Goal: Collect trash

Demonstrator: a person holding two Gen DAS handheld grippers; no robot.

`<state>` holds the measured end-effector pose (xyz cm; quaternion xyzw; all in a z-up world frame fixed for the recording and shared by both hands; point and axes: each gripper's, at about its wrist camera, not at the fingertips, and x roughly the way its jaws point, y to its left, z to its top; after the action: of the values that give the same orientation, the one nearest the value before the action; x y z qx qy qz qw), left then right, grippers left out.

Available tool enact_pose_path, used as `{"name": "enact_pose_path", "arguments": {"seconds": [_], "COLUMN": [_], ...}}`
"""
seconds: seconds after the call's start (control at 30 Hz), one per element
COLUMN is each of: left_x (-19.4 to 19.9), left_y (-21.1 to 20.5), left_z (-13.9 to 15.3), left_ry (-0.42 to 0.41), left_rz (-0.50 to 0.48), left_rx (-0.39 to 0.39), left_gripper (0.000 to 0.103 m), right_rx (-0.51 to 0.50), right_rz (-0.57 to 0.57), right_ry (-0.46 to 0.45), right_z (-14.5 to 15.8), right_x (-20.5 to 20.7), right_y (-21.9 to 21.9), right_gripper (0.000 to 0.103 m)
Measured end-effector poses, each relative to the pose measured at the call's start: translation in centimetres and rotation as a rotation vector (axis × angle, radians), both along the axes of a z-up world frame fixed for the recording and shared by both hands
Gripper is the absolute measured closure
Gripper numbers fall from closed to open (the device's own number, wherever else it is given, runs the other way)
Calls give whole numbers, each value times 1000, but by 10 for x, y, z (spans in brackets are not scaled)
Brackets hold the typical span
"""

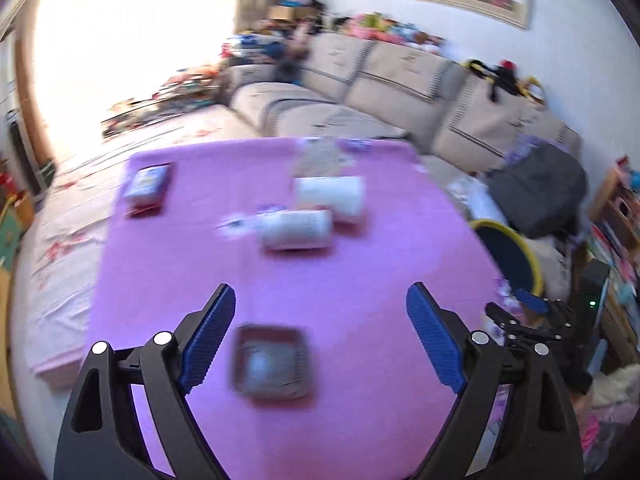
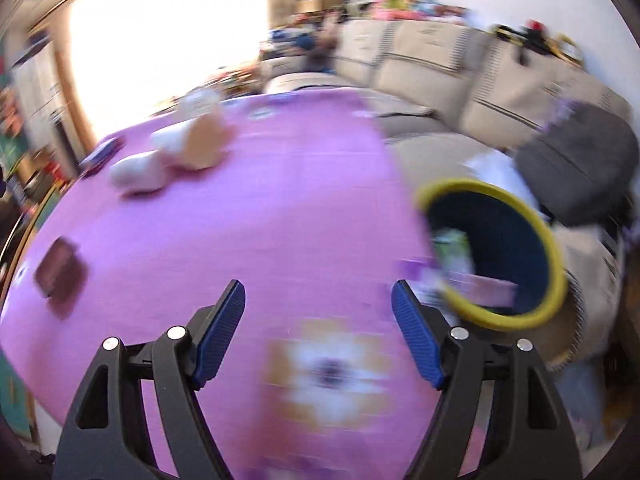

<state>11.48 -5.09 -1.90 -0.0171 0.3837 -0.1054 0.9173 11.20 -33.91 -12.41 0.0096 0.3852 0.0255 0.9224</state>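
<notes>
A purple cloth covers the table (image 1: 192,264). In the left wrist view my left gripper (image 1: 320,304) is open and empty above a small brown wrapper (image 1: 272,364). Farther off lie a white bottle (image 1: 296,228), a white paper cup (image 1: 332,196), a clear bag (image 1: 316,156) and a blue and red packet (image 1: 146,186). In the right wrist view my right gripper (image 2: 318,300) is open and empty above a blurred orange and white packet (image 2: 332,376). The dark bin with a yellow rim (image 2: 496,252) stands off the table's right edge, with trash inside. The brown wrapper (image 2: 60,276) lies far left.
A beige sofa (image 1: 400,80) runs behind the table, with a grey backpack (image 1: 540,188) on it. The bin also shows in the left wrist view (image 1: 512,256), with the right gripper's body (image 1: 532,320) in front of it. A cluttered shelf (image 1: 616,216) stands at the right. Both views are motion-blurred.
</notes>
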Motion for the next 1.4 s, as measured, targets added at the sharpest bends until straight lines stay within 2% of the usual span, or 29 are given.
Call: {"name": "enact_pose_path", "arguments": {"seconds": [0.2, 0.37, 0.47, 0.63, 0.8, 0.93, 0.97, 1.2, 1.4], "left_x": [-19, -29, -31, -30, -28, -27, -26, -22, -17], "left_y": [98, 144, 152, 139, 132, 130, 129, 113, 91], "left_z": [-20, -35, -38, -38, -42, -47, -47, -53, -56], "left_ry": [22, 42, 40, 43, 57, 71, 74, 92, 103], "left_rz": [173, 237, 236, 224, 212, 203, 201, 170, 118], "left_rx": [-37, -87, -97, -105, -112, -111, -111, -99, -82], "left_gripper": [15, 15, 15, 15, 15, 15, 15, 15, 15], "right_rx": [32, 66, 72, 60, 57, 47, 49, 11, 46], "right_rz": [196, 299, 337, 348, 357, 367, 365, 298, 153], "right_ry": [-14, -8, 14, 80, 147, 174, 171, 120, 79], "right_z": [15, 21, 17, 3, -13, -20, -20, -10, 0], "right_x": [9, 14, 19, 31, 36, 36, 36, 35, 34], "right_y": [89, 144, 172, 201, 215, 217, 215, 183, 116], "right_gripper": [31, 31, 38, 48, 59, 93, 98, 99, 99]}}
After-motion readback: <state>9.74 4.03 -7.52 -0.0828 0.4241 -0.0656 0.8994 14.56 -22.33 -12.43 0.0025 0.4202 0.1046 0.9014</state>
